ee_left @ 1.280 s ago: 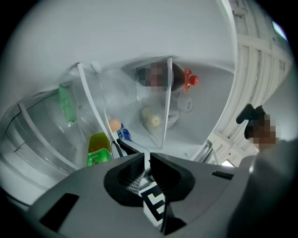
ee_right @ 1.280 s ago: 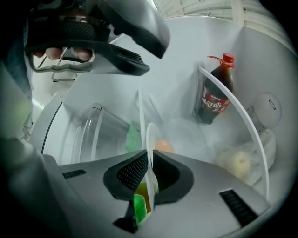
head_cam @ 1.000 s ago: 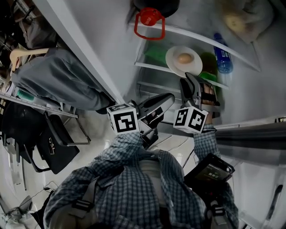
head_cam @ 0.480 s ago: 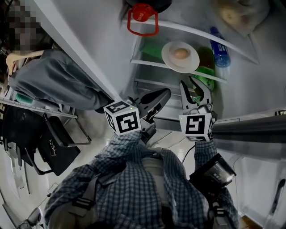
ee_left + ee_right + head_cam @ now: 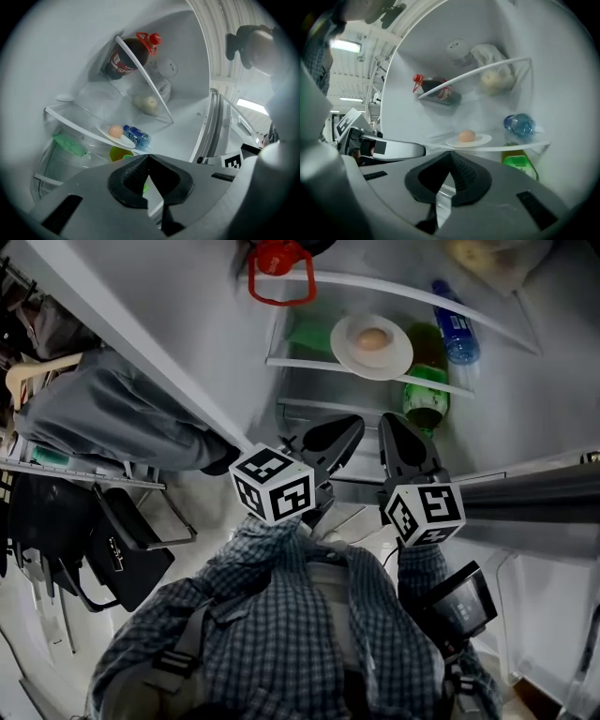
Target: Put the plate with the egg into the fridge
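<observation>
The white plate [image 5: 371, 351] with the brown egg [image 5: 372, 337] rests on a glass shelf [image 5: 309, 364] inside the open fridge. Both gripper views show the plate [image 5: 123, 138] [image 5: 469, 140] and the egg [image 5: 115, 131] [image 5: 466, 136] on that shelf. My left gripper [image 5: 351, 425] hangs below and in front of the shelf, shut with nothing in it [image 5: 148, 157]. My right gripper [image 5: 389, 421] is beside it, away from the plate. Its jaws have just closed, and nothing is between them [image 5: 451, 155].
A dark bottle with a red cap [image 5: 274, 259] lies on the upper shelf, near a bag of food [image 5: 487, 257]. A blue water bottle [image 5: 455, 329] lies right of the plate, a green bottle [image 5: 427, 395] below it. The fridge door [image 5: 534, 498] stands at the right.
The right gripper's jaws went from wide open to shut and drew back from the shelf, rolling as they went. The plate stays on the shelf. The left gripper rolled a little.
</observation>
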`<state>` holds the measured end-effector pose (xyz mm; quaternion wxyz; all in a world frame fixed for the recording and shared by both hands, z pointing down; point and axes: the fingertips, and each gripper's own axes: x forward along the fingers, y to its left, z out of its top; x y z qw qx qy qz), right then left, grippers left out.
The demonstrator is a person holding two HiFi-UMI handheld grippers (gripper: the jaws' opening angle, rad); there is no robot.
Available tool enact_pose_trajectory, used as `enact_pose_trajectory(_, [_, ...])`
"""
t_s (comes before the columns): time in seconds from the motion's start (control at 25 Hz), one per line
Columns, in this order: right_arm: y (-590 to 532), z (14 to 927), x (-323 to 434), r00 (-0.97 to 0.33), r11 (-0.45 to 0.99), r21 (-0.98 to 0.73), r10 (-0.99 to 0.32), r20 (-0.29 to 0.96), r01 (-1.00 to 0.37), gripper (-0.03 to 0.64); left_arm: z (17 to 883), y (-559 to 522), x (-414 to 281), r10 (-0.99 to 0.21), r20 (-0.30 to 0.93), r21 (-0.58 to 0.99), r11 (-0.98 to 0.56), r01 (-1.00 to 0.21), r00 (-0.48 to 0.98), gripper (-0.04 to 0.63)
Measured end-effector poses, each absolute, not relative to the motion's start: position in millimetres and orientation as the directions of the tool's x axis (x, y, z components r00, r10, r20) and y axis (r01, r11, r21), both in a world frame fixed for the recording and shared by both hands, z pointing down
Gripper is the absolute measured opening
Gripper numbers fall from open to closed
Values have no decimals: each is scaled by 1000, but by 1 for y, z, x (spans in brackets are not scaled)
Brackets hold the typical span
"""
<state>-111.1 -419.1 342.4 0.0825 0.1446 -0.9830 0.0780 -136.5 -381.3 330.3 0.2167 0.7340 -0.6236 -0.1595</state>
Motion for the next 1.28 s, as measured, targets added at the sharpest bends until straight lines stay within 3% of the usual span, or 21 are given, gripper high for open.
enact_pose_trajectory(0.28, [-415, 349, -102, -945, 931, -197, -275, 178, -308, 6, 333, -386, -133, -981, 44, 502, -141, -853, 187, 8])
enact_pose_trajectory(1.28, [-419, 346, -96, -944, 933, -183, -281, 171, -311, 6, 332, -395, -119, -973, 35, 507, -178, -843, 227, 8])
